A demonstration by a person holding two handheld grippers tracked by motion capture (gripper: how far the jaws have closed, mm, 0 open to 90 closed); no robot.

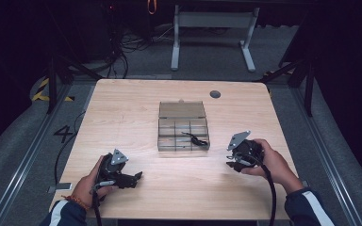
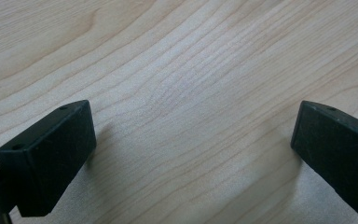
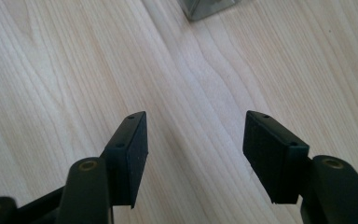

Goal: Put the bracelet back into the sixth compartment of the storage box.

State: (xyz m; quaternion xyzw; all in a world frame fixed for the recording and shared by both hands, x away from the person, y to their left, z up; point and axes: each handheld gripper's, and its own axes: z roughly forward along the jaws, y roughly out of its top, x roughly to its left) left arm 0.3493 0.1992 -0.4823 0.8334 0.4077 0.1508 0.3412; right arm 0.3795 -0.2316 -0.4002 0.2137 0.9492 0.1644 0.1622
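Observation:
A clear plastic compartment box [image 1: 183, 125] lies open in the middle of the wooden table [image 1: 122, 108], lid folded back. A small black item [image 1: 195, 139] rests in one of its right compartments. My left gripper [image 1: 134, 178] sits low at the front left, held by a hand, jaws pointing right. In the left gripper view it [image 2: 193, 135] is open wide over bare wood. My right gripper [image 1: 231, 162] hovers at the front right, just right of the box. In the right gripper view it [image 3: 196, 140] is open, and a corner of the box [image 3: 205, 8] shows at the top.
A dark round grommet [image 1: 215, 94] sits near the table's far edge. Cables trail from both grippers off the front edge. Beyond the table stand a white desk frame [image 1: 212, 33], floor cables and dark tripod legs.

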